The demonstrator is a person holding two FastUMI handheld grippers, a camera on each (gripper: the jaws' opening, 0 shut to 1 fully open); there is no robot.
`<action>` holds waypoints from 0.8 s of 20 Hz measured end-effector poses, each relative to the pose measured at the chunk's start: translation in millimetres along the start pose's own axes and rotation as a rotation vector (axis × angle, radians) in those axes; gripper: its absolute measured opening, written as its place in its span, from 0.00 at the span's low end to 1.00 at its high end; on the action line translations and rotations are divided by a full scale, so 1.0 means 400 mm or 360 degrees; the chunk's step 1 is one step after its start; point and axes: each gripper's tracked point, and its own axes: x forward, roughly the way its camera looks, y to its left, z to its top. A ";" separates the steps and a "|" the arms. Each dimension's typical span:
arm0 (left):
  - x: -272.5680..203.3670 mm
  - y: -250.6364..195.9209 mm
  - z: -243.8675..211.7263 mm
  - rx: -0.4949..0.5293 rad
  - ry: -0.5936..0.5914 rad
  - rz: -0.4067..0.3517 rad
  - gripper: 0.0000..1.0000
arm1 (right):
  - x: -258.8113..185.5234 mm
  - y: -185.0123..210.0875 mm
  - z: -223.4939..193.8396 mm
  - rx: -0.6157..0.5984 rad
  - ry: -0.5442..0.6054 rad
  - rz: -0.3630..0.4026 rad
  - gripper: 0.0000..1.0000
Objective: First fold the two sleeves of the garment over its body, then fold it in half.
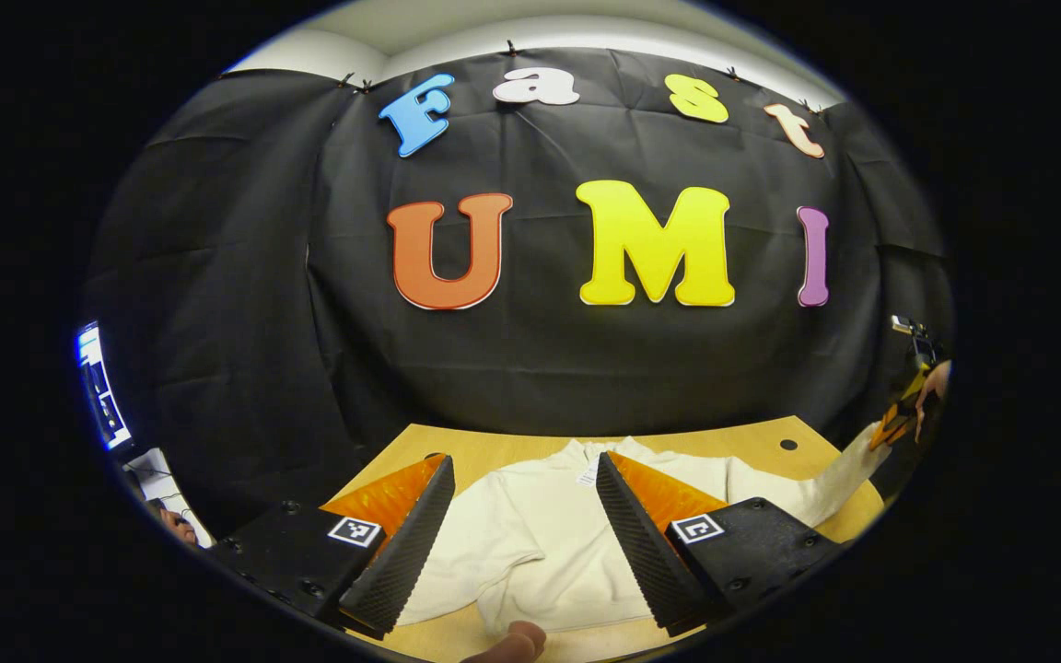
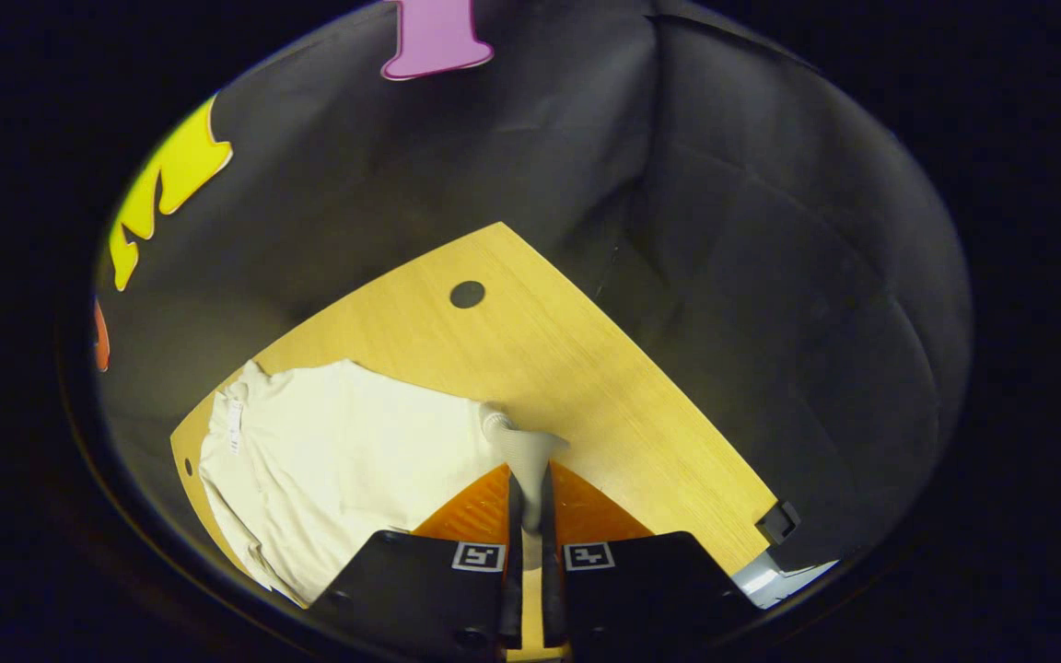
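A flat wooden table (image 2: 586,368) with a pale yellow grain stands against the booth's black cloth wall (image 1: 586,368). On it lies the task's thing, a cream-white long-sleeved cloth garment (image 1: 540,543), spread with its neckline and small tag toward the wall. In the left gripper view, its nearer sleeve lies bent inward over the lower body, so that side looks folded already, though I cannot tell how neatly.

The other sleeve (image 1: 830,483) stretches out toward the table's right edge and lifts off the wood at its end. My right gripper (image 2: 528,502) holds it there: my two fingers are pressed nearly together with the ribbed sleeve cuff (image 2: 521,447) pinched between them, the cloth flaring out above the tips. I judge this grip is meant to carry the sleeve across over the body.

My left gripper (image 1: 526,534) hangs above the garment's middle with its jaws spread wide and nothing between them, perhaps ready to pin the cloth down.

A fingertip (image 1: 512,642) of the person shows at the lower edge.
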 end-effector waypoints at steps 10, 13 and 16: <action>0.042 0.093 -0.056 0.0008 0.0051 -0.0049 0.98 | -0.099 0.420 0.027 -0.0363 -0.0167 0.0185 0.09; 0.051 0.135 -0.076 -0.0017 0.0075 -0.0028 0.98 | -0.097 0.552 -0.009 -0.0441 -0.0155 0.0244 0.09; 0.054 0.183 -0.102 -0.0036 0.0119 0.0005 0.99 | -0.093 0.675 -0.051 -0.0505 -0.0132 0.0300 0.09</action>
